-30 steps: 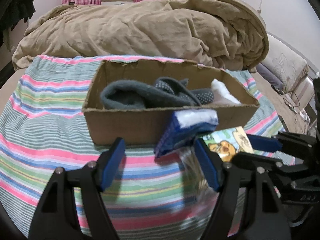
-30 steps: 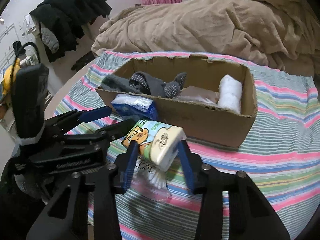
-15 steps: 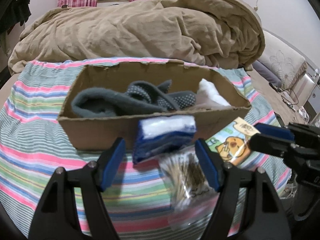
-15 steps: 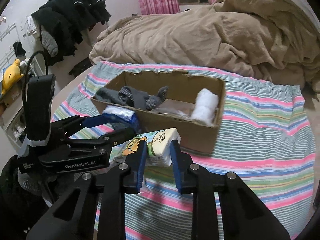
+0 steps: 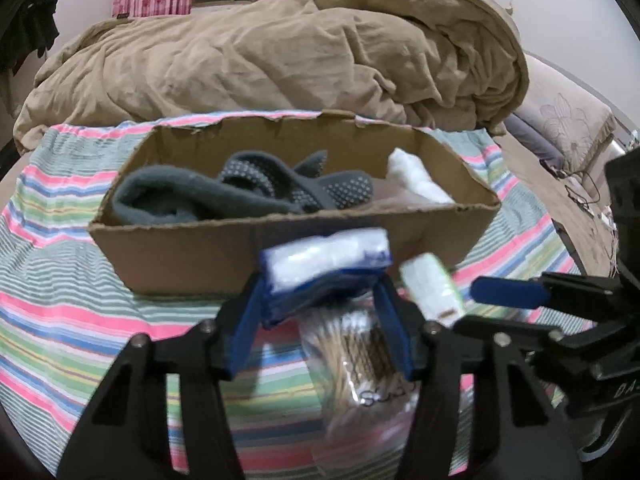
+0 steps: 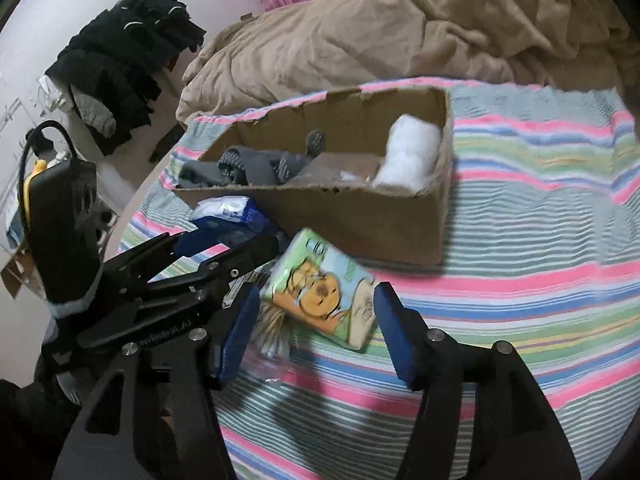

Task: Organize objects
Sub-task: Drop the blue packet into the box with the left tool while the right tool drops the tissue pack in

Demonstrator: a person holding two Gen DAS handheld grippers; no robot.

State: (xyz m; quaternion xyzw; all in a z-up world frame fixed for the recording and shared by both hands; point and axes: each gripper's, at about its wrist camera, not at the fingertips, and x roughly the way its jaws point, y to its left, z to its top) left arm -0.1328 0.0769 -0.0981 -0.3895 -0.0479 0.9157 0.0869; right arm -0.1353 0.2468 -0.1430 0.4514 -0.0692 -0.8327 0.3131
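My left gripper (image 5: pixel 320 320) is closing, and its blue pads press both sides of a blue tissue pack (image 5: pixel 324 272) just in front of the cardboard box (image 5: pixel 192 256). A clear bag of cotton swabs (image 5: pixel 352 356) lies on the striped sheet under it. My right gripper (image 6: pixel 316 336) is opening. A tissue pack with a cartoon bear (image 6: pixel 324 300) rests tilted between its fingers, partly on the swab bag, with the pads off it. Grey dotted socks (image 5: pixel 240 196) and a white roll (image 5: pixel 416 180) lie inside the box.
A heaped tan duvet (image 5: pixel 304 60) fills the bed behind the box. The striped sheet (image 6: pixel 540 240) stretches to the right of the box. Dark clothes (image 6: pixel 120 60) hang at the far left, and a pillow (image 5: pixel 568 120) lies at the right.
The left jaws have narrowed onto the blue pack. The right jaws have spread, and the bear pack has dropped from their grip to lie tilted on the bed.
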